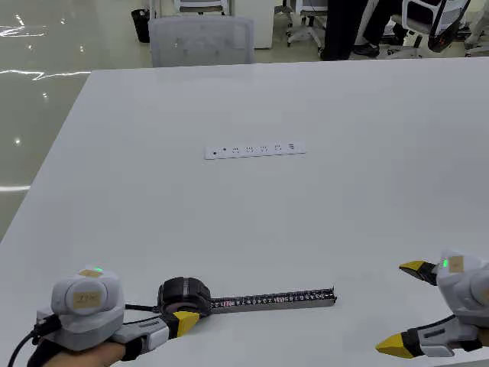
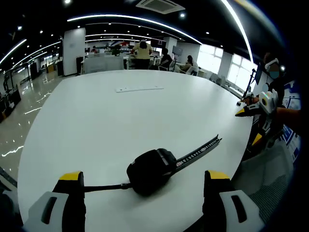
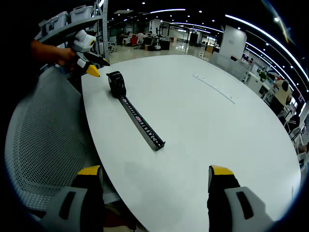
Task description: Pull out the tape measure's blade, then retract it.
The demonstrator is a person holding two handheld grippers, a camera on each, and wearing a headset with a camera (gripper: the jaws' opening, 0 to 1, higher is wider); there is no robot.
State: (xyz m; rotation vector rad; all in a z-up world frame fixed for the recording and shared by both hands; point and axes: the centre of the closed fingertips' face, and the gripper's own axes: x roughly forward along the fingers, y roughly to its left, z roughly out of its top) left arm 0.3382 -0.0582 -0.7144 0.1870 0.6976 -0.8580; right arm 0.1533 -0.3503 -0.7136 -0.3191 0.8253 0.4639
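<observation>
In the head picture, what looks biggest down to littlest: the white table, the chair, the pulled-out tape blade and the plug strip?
Biggest: the white table.
Next: the chair, though it stands farther away.
Last, no ranking: the tape blade and the plug strip look about alike, long and thin, and the strip lies farther off.

Blade (image 1: 275,300) across bare tabletop (image 1: 344,214)

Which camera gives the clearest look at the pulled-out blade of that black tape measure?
The right gripper view: the dark, marked metal blade lies large and unobstructed, from black case to tip. The head view shows it whole but thin; the left gripper view shows it foreshortened beyond the case.
</observation>
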